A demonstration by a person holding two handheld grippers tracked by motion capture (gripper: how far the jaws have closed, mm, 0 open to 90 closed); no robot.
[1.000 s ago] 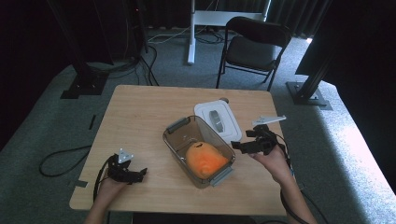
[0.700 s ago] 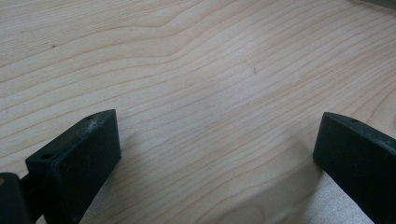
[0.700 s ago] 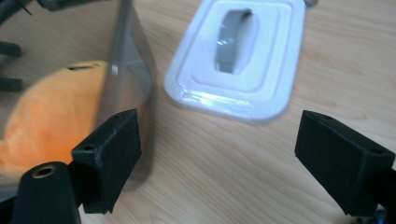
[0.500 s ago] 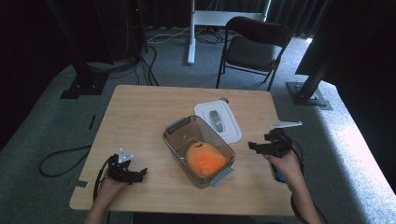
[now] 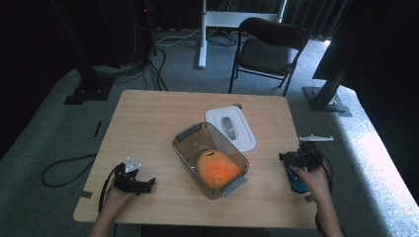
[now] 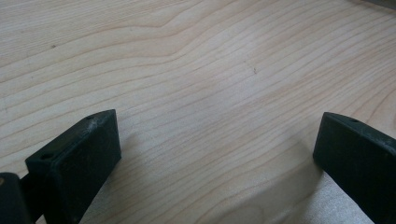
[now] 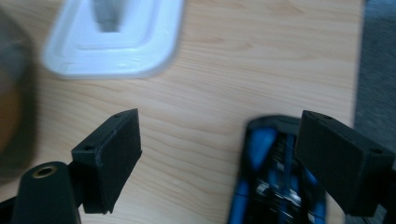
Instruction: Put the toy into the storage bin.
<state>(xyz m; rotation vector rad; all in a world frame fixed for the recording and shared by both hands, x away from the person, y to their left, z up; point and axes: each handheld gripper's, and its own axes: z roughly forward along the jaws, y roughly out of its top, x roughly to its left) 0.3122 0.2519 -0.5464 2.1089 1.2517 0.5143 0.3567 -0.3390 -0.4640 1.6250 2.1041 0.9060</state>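
The blue car (image 7: 273, 177) lies at the table's (image 5: 158, 118) near right edge, right beside your right gripper (image 7: 219, 154), whose jaws stand wide apart with one above the car, gripping nothing. Left of it sits the bin (image 5: 184, 148) holding an orange toy (image 5: 217, 168), the white lid (image 5: 242, 136) beyond. Your left gripper (image 6: 215, 154) rests near left, jaws wide open over bare wood
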